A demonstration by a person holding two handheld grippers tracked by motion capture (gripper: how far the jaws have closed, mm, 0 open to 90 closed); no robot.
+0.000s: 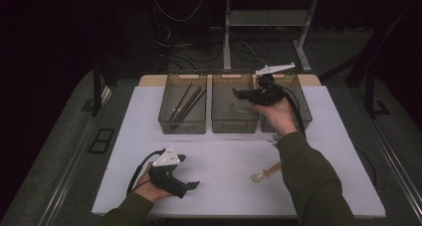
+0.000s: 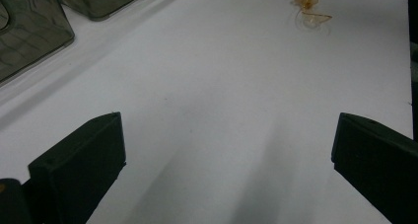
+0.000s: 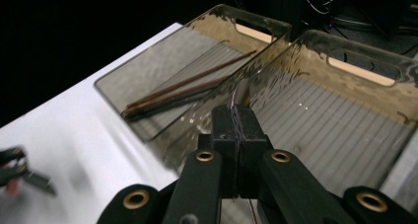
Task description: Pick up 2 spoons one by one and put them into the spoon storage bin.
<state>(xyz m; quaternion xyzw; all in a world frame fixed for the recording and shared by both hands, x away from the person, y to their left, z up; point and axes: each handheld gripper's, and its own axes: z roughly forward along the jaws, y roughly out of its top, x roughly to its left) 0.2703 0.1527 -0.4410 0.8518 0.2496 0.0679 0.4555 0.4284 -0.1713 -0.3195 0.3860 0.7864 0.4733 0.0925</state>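
Thin clear utensil (image 3: 240,96) pinched in right gripper (image 3: 238,116), over middle bin (image 3: 345,66)

The table (image 1: 149,136) is showing plain white, and the three bins (image 1: 234,104) along its far edge are showing smoky translucent grey with ribbed floors, the leftmost holding dark reddish-brown chopsticks (image 1: 186,102). Near the table's front edge an amber, clear-ended spoon (image 1: 264,173) is lying. Both grippers, left (image 1: 191,186) and right (image 1: 236,92), are showing black with pale grey top plates, and the sleeves (image 1: 313,176) are olive green.
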